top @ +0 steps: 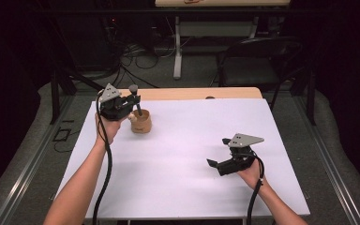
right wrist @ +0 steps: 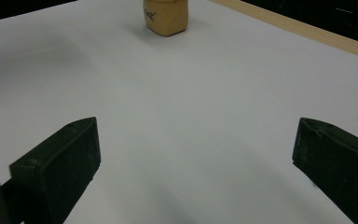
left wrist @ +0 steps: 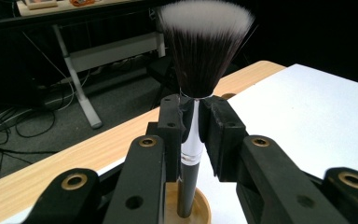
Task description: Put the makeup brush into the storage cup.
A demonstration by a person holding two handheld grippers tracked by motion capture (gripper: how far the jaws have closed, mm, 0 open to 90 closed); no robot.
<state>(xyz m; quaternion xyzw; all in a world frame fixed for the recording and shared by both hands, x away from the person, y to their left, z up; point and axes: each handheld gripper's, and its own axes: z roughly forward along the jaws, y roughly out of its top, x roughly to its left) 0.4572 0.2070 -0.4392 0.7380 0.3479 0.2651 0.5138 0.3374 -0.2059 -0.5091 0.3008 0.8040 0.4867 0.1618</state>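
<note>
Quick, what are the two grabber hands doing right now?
Left gripper: closed on the makeup brush, its handle down in the wooden cup.
Right gripper: open, holding nothing, over the white table cover.

Left hand-held gripper [top: 132,99] raised, jaws clamped, right hand-held gripper [top: 219,152] low, jaws wide apart
</note>
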